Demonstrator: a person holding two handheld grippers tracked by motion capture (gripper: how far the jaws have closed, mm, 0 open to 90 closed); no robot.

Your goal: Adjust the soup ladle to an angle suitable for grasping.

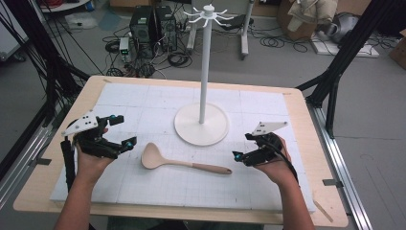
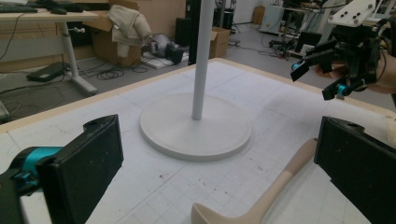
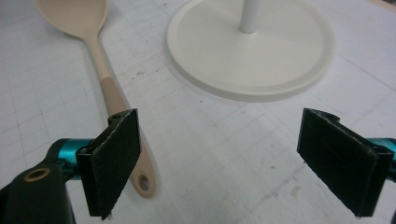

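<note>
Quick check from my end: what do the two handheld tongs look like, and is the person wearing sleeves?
Both are black frames with teal fittings. The left tongs and right tongs each carry a light grey three-cornered plate with small holes on top. The flat rectangular pads are black. A black cable runs back along each forearm. No sleeves in sight; the forearms are bare.

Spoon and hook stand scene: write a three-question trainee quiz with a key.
1. True or false: the spoon is lying flat on the white mat.
2. Which end of the spoon points toward the right gripper? A) the bowl B) the handle
3. Fill in: the left gripper has its jaws ____.

Key:
1. True; neither gripper touches it.
2. B; the handle's hole end lies beside that gripper's jaw in the right gripper view, while the bowl points toward the left gripper.
3. Open. The hook stand rises beyond the spoon, with bare hooks.
</note>
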